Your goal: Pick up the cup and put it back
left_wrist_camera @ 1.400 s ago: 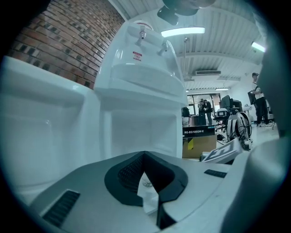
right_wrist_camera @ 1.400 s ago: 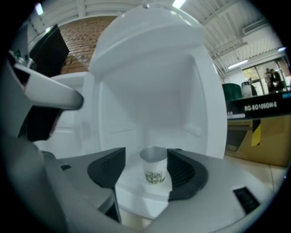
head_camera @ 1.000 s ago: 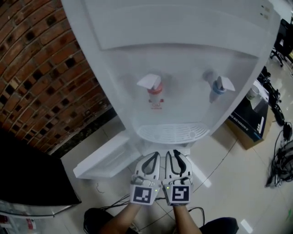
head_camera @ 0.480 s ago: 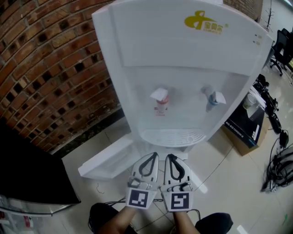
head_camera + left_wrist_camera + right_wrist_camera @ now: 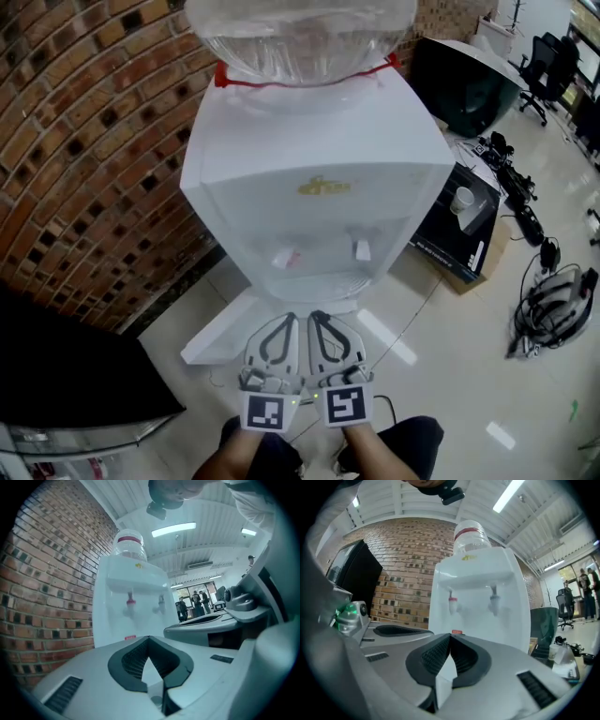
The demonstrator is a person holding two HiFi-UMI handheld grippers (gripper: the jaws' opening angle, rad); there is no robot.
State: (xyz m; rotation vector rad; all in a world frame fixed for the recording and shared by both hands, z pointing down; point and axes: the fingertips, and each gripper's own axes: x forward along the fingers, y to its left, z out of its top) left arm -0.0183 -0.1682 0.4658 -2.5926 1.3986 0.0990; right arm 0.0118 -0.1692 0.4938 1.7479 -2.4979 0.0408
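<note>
A white paper cup (image 5: 461,200) stands on a black box (image 5: 457,232) to the right of the white water dispenser (image 5: 314,202); in the right gripper view the cup (image 5: 555,651) shows small at the far right. My left gripper (image 5: 285,320) and right gripper (image 5: 316,317) are held side by side low in front of the dispenser, well short of it and far from the cup. Both are shut with nothing between the jaws. The left gripper (image 5: 149,638) and right gripper (image 5: 450,635) each point at the dispenser's red and blue taps.
A clear water bottle (image 5: 302,37) sits on top of the dispenser. A brick wall (image 5: 84,150) runs along the left with a black cabinet (image 5: 66,361) in front. Cables and headphones (image 5: 551,305) lie on the tiled floor at the right; office chairs (image 5: 544,66) stand beyond.
The view has pulled back from the dispenser, which now looks smaller, with its bottle and the floor to the right in sight. Both grippers stay together low in front.
</note>
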